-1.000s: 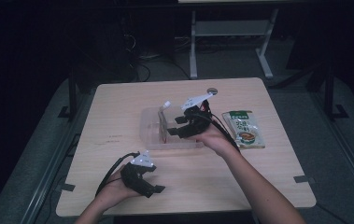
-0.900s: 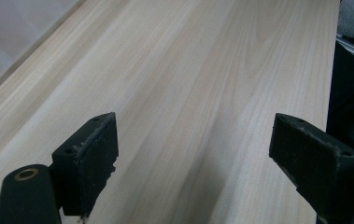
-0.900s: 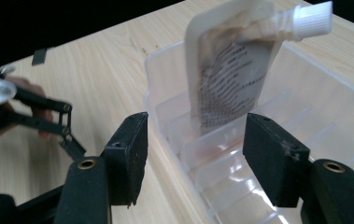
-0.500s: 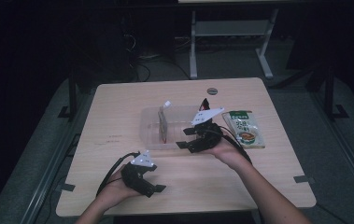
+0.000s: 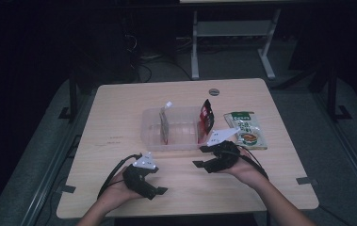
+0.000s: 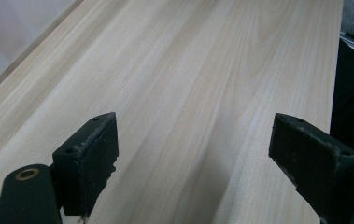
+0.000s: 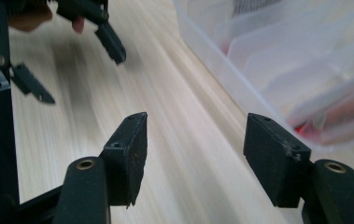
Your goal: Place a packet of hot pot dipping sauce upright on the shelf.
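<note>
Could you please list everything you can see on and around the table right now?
Table: one, light wood, centre.
Clear plastic bin: one, transparent, mid-table.
Red packet: one, red and black, upright at the bin's right end.
Pale packet: one, whitish with red, upright in the bin's left part.
Green packet: one, green and white, flat on the table right of the bin.
Grey disc: one, at the table's far edge.
White frame: one, behind the table.
Left gripper: black, open, empty, near edge.
Right gripper: black, open, empty, before the bin.
</note>
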Tool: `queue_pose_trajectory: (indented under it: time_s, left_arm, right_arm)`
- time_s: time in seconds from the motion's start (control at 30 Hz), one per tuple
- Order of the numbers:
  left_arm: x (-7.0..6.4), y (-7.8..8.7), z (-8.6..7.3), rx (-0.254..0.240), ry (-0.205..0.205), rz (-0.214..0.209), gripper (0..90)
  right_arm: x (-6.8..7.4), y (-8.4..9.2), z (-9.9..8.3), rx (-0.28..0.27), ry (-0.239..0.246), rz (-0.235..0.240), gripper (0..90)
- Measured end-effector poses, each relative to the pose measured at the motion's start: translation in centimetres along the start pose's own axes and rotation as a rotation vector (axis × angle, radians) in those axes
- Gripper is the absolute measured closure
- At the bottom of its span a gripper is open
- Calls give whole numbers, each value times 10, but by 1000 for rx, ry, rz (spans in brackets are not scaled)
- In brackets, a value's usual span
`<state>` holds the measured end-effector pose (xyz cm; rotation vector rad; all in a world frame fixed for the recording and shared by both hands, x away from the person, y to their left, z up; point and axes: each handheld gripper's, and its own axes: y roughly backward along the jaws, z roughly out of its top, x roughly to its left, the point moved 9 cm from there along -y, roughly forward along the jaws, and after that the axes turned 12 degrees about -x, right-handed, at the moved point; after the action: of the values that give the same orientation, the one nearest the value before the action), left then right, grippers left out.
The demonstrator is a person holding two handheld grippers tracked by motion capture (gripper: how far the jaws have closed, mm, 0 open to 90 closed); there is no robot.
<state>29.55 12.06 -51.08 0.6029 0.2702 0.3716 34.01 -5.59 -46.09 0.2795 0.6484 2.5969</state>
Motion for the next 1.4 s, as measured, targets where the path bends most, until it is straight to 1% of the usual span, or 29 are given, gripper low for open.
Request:
queue_pose_trajectory:
  time_s: [0.13, 0.17, 0.2, 0.33, 0.4, 0.47, 0.5, 0.6, 0.7, 0.73, 0.77, 0.8, 0.83, 0.93, 0.97, 1.0, 1.03, 1.07, 1.1, 1.13, 1.17, 1.2, 1.23, 1.3, 1.33, 1.37, 1.4]
  left_arm:
    - [1, 1, 0, 0, 4, 5, 155]
    - [0, 1, -1, 0, 13, 4, 156]
    - [1, 1, -1, -3, 4, 6, 156]
    - [3, 1, 0, -1, -1, 9, 156]
    - [2, 1, 0, -1, -1, 10, 156]
    - [3, 1, 0, 3, -11, 8, 156]
    - [3, 1, -1, 4, -13, 8, 156]
    - [3, 1, -1, 1, -5, 8, 156]
    - [3, 1, -1, 6, -5, 7, 156]
    - [3, 1, -1, 11, -6, 5, 156]
    - [3, 0, -1, 8, -7, 5, 156]
    - [3, 1, -1, 16, -13, 1, 156]
    - [2, 0, -1, 10, 1, 2, 156]
    - [2, -1, -1, 9, 0, 3, 156]
    - [2, -1, 0, 9, -3, 3, 156]
    - [2, -1, 0, 9, -3, 4, 156]
    - [2, -1, 0, 9, -5, 4, 156]
    - [2, -2, -1, 10, 1, 1, 156]
    - [2, -2, -1, 13, 2, -1, 156]
    - [2, -3, -1, 21, -6, -2, 156]
    - [2, -3, -1, 21, -10, -3, 156]
    - [1, -4, -1, 17, -1, -3, 156]
    - [1, -5, -1, 16, -3, -3, 156]
    - [2, -5, -1, 17, -5, -4, 156]
    - [2, -5, -1, 19, -6, -3, 156]
    - [2, -6, -1, 19, -6, -4, 156]
    - [1, -6, -1, 19, -5, -4, 156]
  right_arm:
    - [0, 8, -13, 15, -4, -9, 394]
    - [-1, 10, -15, 17, -7, -12, 394]
    - [-1, 13, -19, 20, -17, -13, 394]
    - [-11, 21, -35, 54, -15, -57, 394]
    - [-20, 23, -39, 53, -27, -76, 394]
    - [-30, 25, -39, 43, -37, -95, 395]
    - [-34, 27, -41, 49, -48, -102, 395]
    - [-49, 31, -43, 45, -68, -133, 395]
    - [-66, 34, -45, 43, -83, -178, 399]
    - [-72, 35, -47, 45, -77, -205, 407]
    - [-78, 36, -48, 43, -86, -222, 417]
    - [-83, 37, -48, 38, -97, -227, 431]
    - [-89, 38, -49, 35, -99, -241, 444]
    - [-105, 42, -48, 24, -122, -285, 491]
    - [-111, 43, -47, 13, -132, -299, 537]
    - [-117, 44, -47, 11, -152, -302, 563]
    - [-125, 46, -48, 16, -146, -322, 591]
    - [-131, 47, -48, 17, -147, -335, 624]
    - [-138, 48, -48, 20, -152, -342, 667]
    - [-147, 50, -48, 12, -168, -351, 701]
    - [-157, 51, -50, 19, -167, -369, 738]
    - [-162, 52, -51, 23, -171, -380, 755]
    - [-168, 53, -52, 23, -176, -391, 771]
    - [-180, 54, -54, 15, -187, -411, 831]
    - [-186, 55, -56, 9, -205, -415, 852]
    - [-190, 55, -58, 11, -211, -424, 884]
    - [-194, 56, -62, 29, -215, -433, 896]
